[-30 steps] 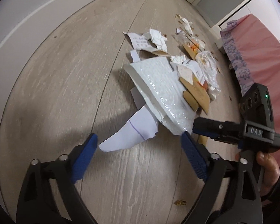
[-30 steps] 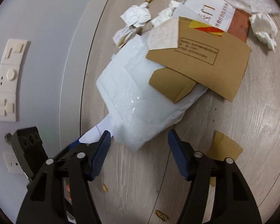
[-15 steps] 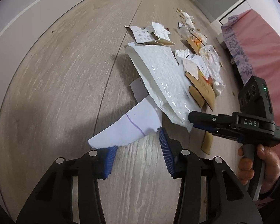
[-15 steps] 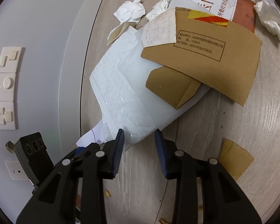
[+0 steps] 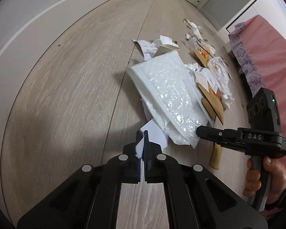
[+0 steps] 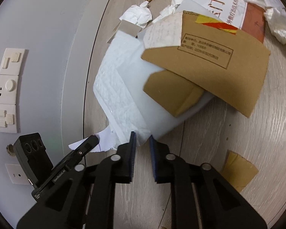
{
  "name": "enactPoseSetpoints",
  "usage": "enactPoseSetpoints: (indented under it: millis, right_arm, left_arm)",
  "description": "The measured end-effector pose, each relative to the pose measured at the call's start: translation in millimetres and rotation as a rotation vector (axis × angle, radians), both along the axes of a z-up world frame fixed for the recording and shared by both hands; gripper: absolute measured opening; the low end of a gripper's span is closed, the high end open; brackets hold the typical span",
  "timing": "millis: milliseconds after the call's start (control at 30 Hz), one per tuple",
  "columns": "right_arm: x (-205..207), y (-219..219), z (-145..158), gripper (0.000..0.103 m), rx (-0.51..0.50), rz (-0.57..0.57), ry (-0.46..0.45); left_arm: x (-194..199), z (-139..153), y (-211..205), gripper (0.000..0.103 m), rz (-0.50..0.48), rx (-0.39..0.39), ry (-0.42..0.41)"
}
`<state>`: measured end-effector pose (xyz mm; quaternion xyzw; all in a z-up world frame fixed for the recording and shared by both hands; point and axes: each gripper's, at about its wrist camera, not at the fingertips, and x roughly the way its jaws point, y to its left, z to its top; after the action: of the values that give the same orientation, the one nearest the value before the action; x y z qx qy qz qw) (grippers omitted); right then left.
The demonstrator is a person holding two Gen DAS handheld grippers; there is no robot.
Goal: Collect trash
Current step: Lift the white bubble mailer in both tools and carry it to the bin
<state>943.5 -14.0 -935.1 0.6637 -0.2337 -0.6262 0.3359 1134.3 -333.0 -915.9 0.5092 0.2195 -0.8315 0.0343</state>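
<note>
Pale wood-plank floor (image 5: 70,87) runs beside a white wall (image 6: 38,38) with sockets, and litter lies across it. Your left gripper (image 5: 142,139) is pressed together on a torn white sheet of paper (image 5: 154,133) poking from under the white bubble-wrap mailer envelope (image 5: 167,91). Your right gripper (image 6: 142,143) has its pads narrowed onto the mailer's near corner. A brown cardboard envelope with printed text (image 6: 219,70) lies on the mailer, whose contents you cannot tell.
</note>
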Motion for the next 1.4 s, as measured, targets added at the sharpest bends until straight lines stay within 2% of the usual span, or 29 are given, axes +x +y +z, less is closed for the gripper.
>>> enactPoseSetpoints:
  millis: [67, 333, 500, 600, 900, 1100, 1400]
  right_arm:
    - [0.1, 2.2, 1.9, 0.010, -0.008, -0.007, 0.006]
    - [-0.4, 12.4, 26.1, 0.009, -0.017, 0.015, 0.050]
    - [2.9, 25.1, 63.0, 0.008, 0.024, 0.051, 0.083]
    - [13.6, 20.5, 87.2, 0.008, 0.051, 0.084, 0.104]
    - [26.5, 44.8, 212.6, 0.008, 0.147, 0.186, 0.171]
    - [37.7, 60.5, 330.5, 0.007, 0.217, 0.262, 0.251]
    - [63.8, 67.8, 468.1, 0.007, 0.248, 0.363, 0.274]
  left_arm:
    - [0.2, 3.2, -0.4, 0.000, -0.004, -0.003, 0.007]
    - [5.9, 20.9, 8.5, 0.000, -0.030, -0.023, 0.019]
    - [16.0, 54.0, 25.7, 0.000, -0.038, -0.032, 0.005]
    - [24.6, 84.2, 39.8, 0.000, -0.027, -0.031, -0.011]
    - [50.7, 200.4, 74.1, 0.000, 0.069, 0.021, -0.062]
    - [69.7, 290.3, 98.4, 0.000, 0.127, 0.035, -0.087]
    - [120.1, 432.9, 114.8, 0.000, 0.230, 0.054, -0.084]
